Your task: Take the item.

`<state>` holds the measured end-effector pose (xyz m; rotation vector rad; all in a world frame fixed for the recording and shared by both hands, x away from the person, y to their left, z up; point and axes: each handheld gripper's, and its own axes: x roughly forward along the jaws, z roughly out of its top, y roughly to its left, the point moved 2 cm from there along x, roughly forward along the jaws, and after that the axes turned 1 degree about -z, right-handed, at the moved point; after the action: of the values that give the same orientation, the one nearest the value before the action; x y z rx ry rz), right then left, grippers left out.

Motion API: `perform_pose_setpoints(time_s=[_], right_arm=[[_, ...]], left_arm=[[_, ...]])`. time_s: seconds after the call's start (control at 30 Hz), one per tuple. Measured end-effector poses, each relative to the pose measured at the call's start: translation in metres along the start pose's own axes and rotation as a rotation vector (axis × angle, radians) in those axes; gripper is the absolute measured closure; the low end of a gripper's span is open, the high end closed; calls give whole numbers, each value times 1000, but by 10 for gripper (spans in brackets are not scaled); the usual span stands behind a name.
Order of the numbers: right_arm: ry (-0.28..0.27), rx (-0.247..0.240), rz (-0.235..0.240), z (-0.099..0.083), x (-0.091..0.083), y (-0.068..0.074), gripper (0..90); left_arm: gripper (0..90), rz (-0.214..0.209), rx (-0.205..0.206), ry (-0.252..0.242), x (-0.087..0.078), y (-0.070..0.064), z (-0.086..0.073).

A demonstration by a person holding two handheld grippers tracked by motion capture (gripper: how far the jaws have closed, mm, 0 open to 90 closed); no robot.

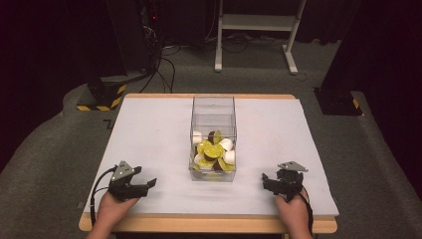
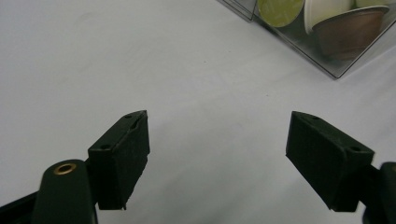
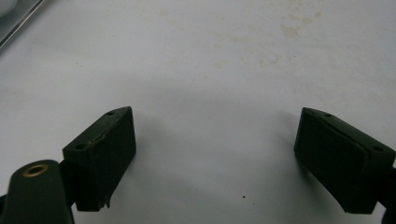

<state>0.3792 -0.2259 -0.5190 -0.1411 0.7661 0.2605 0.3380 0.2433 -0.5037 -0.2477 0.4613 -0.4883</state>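
Observation:
A clear plastic box [image 1: 213, 112] stands in the middle of the white table, its near half heaped with yellow-green, white and brown coffee capsules [image 1: 214, 152]. My left gripper [image 1: 149, 185] rests near the front left of the table, open and empty, pointing toward the box. The left gripper view catches the box's corner [image 2: 334, 70] with a brown capsule [image 2: 348, 32] and a green one [image 2: 280, 9] behind its wall. Over at the front right, my right gripper [image 1: 266, 181] lies open with nothing between its jaws [image 3: 215, 161], above bare table.
The white table top [image 1: 149, 134] ends at a wooden front edge [image 1: 209, 224]. Beyond the far edge are a white frame's legs [image 1: 254, 35], cables on the floor and a black-and-yellow striped base [image 1: 102, 94]. Faint stains [image 3: 289, 30] mark the surface ahead of the right gripper.

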Motion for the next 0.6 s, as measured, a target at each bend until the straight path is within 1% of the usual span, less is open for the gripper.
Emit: perform_pose_setpoints(time_s=[0.03, 0.07, 0.1, 0.23, 0.27, 0.37, 0.4, 0.43, 0.47, 0.5, 0.53, 0.6], right_arm=[[0, 0, 0, 0, 0, 0, 127], [0, 0, 0, 0, 0, 0, 127], [0, 0, 0, 0, 0, 0, 127], [0, 0, 0, 0, 0, 0, 127], [0, 0, 0, 0, 0, 0, 127], [0, 0, 0, 0, 0, 0, 127], [0, 0, 0, 0, 0, 0, 127], [0, 0, 0, 0, 0, 0, 128], [0, 0, 0, 0, 0, 0, 127], [0, 0, 0, 0, 0, 0, 127], [0, 0, 0, 0, 0, 0, 127], [0, 0, 0, 0, 0, 0, 127]], left_arm=[[219, -3, -3, -3, 1, -1, 0], [221, -5, 2, 1, 1, -2, 0], [222, -6, -16, -14, 2, -4, 1], [222, -22, -4, -8, 2, -7, 2], [223, -27, -12, -13, 3, -8, 3], [224, -33, -2, -6, 4, -10, 2], [225, -35, -21, -18, 6, -12, 2], [225, -38, -13, -12, 6, -12, 2], [226, -40, 14, 5, 5, -11, 2], [226, -43, 0, -3, 6, -13, 2], [226, -47, -2, -10, 7, -15, 2], [229, -49, 15, 1, 7, -15, 2]])
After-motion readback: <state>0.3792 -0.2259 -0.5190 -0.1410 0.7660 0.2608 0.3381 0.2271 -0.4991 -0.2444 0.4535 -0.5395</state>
